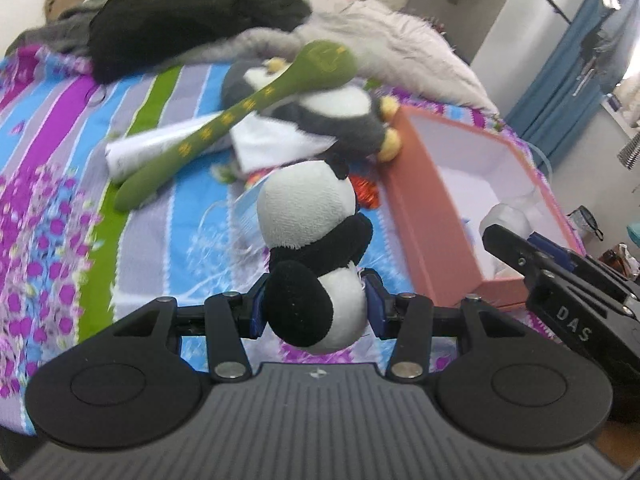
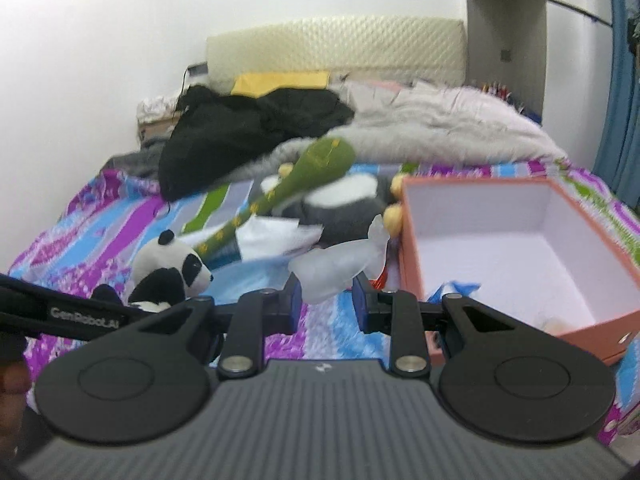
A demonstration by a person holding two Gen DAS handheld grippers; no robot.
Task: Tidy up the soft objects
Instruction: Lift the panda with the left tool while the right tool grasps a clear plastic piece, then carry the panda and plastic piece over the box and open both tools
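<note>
The left gripper is grasping a panda by its lower body; the blue pads are pressing into the white and black plush from both sides, and the toy is standing up between the jaws, above the bed. In the right wrist view the same panda is showing at the left, beside the left gripper's black finger.

The right gripper is grasping a whitish, half-clear soft thing. Its jaws are clenched on the lower end of it, and the upper end is sticking up and pointing toward the box. In the left wrist view this thing is appearing over the inside of the box, at the tip of the right gripper.

The box is pink outside and white inside, and it is lying open on the striped bed cover at the right. Just beside its left wall a penguin is lying on the bed, with its yellow feet touching the box edge. A green plush spoon is resting slantwise across the penguin. White paper is lying under the spoon. Farther back, black clothes and a grey fluffy blanket are lying on the bed.
</note>
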